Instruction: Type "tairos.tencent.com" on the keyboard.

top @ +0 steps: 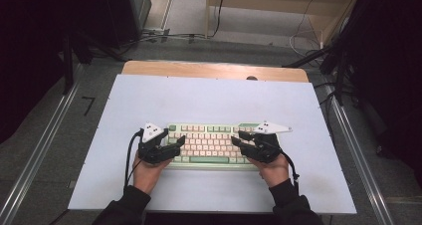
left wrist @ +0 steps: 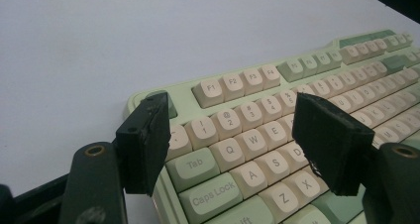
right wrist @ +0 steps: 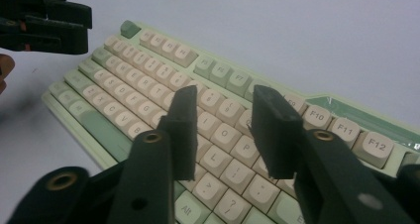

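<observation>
A pale green keyboard [top: 209, 145] with cream keys lies flat on the white table top, close to the near edge. My left gripper [top: 176, 146] hovers over the keyboard's left end, open, its black jaws spread wide above the Tab and letter keys [left wrist: 257, 135]. Nothing sits between the left gripper's [left wrist: 230, 110] jaws. My right gripper [top: 238, 139] is over the keyboard's right half, open with a narrower gap and nothing in it. Through the right gripper's [right wrist: 225, 97] jaws I see the keyboard's [right wrist: 148, 80] letter and punctuation keys. The left gripper [right wrist: 44, 26] shows at the top left of that view.
A white board [top: 214, 100] covers the wooden table [top: 214, 69]. Metal rails [top: 45, 145] run along both sides on the grey floor. Cables [top: 164, 36] and dark stands lie beyond the table's far edge. The person's hands and dark sleeves [top: 127, 207] enter from the near edge.
</observation>
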Tool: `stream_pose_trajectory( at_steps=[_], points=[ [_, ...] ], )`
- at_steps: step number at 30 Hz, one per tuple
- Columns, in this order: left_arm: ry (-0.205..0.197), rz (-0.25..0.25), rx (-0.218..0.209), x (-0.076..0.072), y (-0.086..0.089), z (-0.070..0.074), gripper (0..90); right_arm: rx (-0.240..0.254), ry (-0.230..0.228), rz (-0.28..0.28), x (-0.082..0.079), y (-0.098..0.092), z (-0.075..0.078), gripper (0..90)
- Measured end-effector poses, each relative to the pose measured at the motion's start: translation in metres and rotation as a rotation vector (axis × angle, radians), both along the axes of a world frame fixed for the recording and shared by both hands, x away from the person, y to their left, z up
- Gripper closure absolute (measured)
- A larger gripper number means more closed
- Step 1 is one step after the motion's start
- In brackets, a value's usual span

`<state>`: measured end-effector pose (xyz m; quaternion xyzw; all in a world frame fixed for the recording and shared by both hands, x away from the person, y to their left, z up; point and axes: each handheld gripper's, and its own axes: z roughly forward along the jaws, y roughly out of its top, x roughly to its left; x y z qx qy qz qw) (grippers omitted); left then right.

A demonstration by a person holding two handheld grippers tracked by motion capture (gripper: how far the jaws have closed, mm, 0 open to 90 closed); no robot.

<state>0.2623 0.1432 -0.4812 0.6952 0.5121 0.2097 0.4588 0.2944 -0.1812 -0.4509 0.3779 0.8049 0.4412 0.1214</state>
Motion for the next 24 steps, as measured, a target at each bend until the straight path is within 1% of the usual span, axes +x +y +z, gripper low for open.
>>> stream_pose_trajectory(
  at_steps=[2,6,9,12,24],
  points=[
    [-0.007,0.006,-0.005,-0.001,0.001,0.000,31.4,-0.002,0.001,0.006,-0.002,0.000,-0.001,73.0],
    [-0.008,0.008,-0.006,-0.003,0.003,0.000,31.4,-0.020,0.000,0.013,-0.006,-0.001,-0.004,87.0],
    [-0.008,0.008,-0.007,-0.004,0.004,0.000,31.4,-0.040,0.005,0.020,-0.008,-0.002,-0.008,87.7],
    [-0.006,0.005,-0.006,-0.005,0.004,-0.001,31.4,-0.047,0.020,0.020,-0.008,-0.003,-0.013,87.7],
    [-0.005,0.004,-0.003,-0.005,0.003,-0.002,31.4,-0.087,0.055,0.042,-0.009,0.006,-0.027,87.7]
  ],
)
